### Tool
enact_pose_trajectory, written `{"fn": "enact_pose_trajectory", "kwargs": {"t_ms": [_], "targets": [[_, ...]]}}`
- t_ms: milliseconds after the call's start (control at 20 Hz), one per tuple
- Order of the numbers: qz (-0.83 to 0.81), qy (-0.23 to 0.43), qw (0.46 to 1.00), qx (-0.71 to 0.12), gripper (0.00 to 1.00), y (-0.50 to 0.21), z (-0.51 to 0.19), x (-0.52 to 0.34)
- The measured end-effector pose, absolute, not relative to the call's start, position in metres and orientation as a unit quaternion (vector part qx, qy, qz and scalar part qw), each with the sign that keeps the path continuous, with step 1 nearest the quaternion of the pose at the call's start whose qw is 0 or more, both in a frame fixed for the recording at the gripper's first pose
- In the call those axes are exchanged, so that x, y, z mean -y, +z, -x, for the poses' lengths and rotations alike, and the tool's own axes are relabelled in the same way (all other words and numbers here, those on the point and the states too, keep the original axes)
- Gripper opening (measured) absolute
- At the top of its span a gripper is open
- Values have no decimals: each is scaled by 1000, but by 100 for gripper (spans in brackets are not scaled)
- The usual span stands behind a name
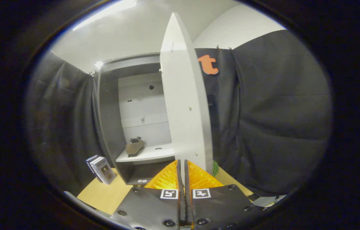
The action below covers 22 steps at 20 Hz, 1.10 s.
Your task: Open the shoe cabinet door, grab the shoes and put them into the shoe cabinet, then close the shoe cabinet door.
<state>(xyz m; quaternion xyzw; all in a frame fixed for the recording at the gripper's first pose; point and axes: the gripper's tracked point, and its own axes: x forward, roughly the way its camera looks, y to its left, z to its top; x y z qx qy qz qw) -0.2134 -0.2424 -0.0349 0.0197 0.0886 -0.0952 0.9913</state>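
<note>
- Gripper (182,166): its two fingers are nearly together, clamped on the lower edge of the white cabinet door (184,95), which runs up from between them toward 12 o'clock.
- Door stands open, seen almost edge-on; the shoe cabinet (109,105) is beyond the fingers at about 11 o'clock.
- One shoe (134,147) already lies on the white shelf (149,154) inside, at 10 o'clock from the fingertips.
- My judgement: the closing step is in hand.
- Risk: the grip is only on a thin edge, so the fingers could slip off if the swing does not follow the hinge arc.
- Risk: a fast push could slam the door and shake the shoe.
- Surface: a light wooden table (109,195) carries the cabinet; some books (101,169) lean at 9 o'clock.
- Room: black cloth walls around, white ceiling above.
</note>
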Motion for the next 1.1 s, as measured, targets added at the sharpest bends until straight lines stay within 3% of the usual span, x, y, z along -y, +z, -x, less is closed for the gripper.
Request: {"fn": "enact_pose_trajectory", "kwargs": {"t_ms": [450,1100], "targets": [[-6,-21,987,-160,4,-93,194,176],[-6,36,936,-349,8,-268,168,86]]}}
